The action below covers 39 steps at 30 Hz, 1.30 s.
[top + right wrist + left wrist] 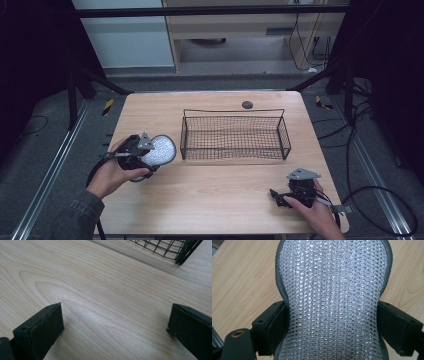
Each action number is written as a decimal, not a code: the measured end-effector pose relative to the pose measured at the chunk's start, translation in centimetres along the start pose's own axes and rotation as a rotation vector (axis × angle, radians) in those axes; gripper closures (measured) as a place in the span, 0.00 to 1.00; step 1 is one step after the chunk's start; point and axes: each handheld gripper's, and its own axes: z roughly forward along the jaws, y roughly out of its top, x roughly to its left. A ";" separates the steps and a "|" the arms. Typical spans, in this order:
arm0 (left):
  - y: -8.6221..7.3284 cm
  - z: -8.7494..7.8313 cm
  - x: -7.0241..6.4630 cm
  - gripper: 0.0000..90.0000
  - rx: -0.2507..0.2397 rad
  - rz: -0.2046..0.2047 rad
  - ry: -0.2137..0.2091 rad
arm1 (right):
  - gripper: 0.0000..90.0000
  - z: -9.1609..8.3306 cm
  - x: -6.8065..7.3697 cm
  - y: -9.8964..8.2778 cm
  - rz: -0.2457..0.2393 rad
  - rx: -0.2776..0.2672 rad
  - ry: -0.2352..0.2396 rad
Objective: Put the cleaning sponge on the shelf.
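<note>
A pale wooden desk [215, 190] carries a black wire basket [234, 135], which stands empty at its middle with nothing in it. To the basket's left, just beside its near corner, the left claw [150, 152] is clamped across the narrow waist of a silvery mesh pad [161, 149] with a grey bound edge, one jaw pressed to either side, and seems to hold it just above the wood. The right claw [276, 195] rests low near the desk's right front corner, its jaws wide apart on nothing. The step in hand looks like carrying the pad to the basket; the next move calls for lifting it over the near rim, then releasing it inside.
</note>
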 end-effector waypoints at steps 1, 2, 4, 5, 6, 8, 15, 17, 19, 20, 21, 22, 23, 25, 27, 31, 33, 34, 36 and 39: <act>0.2 -0.3 0.0 0.15 -0.004 0.005 0.008 | 0.00 0.0 0.0 0.0 0.000 0.000 0.000; 0.4 -0.5 0.0 0.15 0.001 0.009 0.004 | 0.00 0.0 0.0 0.0 0.000 0.000 0.000; 0.7 -0.9 0.0 0.15 -0.009 0.016 0.011 | 0.00 0.0 0.0 0.0 -0.002 0.000 -0.001; 0.7 -0.9 0.0 0.15 -0.009 0.016 0.011 | 0.00 0.0 0.0 0.0 -0.002 0.000 -0.001; 0.9 -1.1 0.1 0.15 -0.005 0.022 0.009 | 0.00 0.0 0.0 0.0 -0.001 0.000 -0.001; 1.5 -1.7 0.1 0.16 -0.018 0.053 0.032 | 0.00 0.0 0.0 0.0 -0.001 -0.001 -0.001; 3.0 -2.6 0.6 0.15 -0.042 0.067 0.046 | 0.00 0.0 0.0 0.0 -0.001 -0.001 -0.001; 4.1 -2.8 0.7 0.15 -0.052 0.079 0.048 | 0.00 0.1 0.1 0.1 0.007 -0.001 -0.009; 4.4 -2.8 0.7 0.15 -0.052 0.087 0.046 | 0.00 0.1 0.1 0.1 0.012 0.001 -0.015; 4.7 -2.8 0.7 0.15 -0.055 0.091 0.050 | 0.00 0.1 0.1 0.1 0.012 0.001 -0.015; 5.0 -2.7 0.8 0.15 -0.047 0.095 0.041 | 0.00 0.1 0.1 0.1 0.012 0.001 -0.014; 5.4 -2.7 0.9 0.15 -0.037 0.102 0.048 | 0.00 0.1 0.1 0.1 0.012 0.001 -0.014; 5.5 -2.7 1.0 0.15 -0.047 0.096 0.045 | 0.00 0.1 0.1 0.1 0.013 0.001 -0.014; 5.6 -2.7 1.2 0.15 -0.055 0.092 0.045 | 0.00 0.1 0.1 0.1 0.013 0.001 -0.014; 5.8 -2.7 1.5 0.15 -0.059 0.080 0.054 | 0.00 0.1 0.1 0.1 0.013 0.001 -0.014; 6.0 -2.8 1.8 0.15 -0.069 0.072 0.057 | 0.00 0.1 0.1 0.1 0.012 0.001 -0.014; 6.1 -2.8 1.9 0.15 -0.069 0.073 0.059 | 0.00 0.1 0.1 0.1 0.012 0.001 -0.014; 6.2 -2.8 1.9 0.15 -0.066 0.076 0.060 | 0.00 0.1 0.1 0.1 0.012 0.001 -0.014; 6.4 -2.8 1.9 0.15 -0.066 0.078 0.062 | 0.00 0.1 0.1 0.1 0.013 0.001 -0.014; 7.0 -2.8 2.0 0.15 -0.066 0.088 0.070 | 0.00 0.1 0.1 0.1 0.010 0.002 -0.016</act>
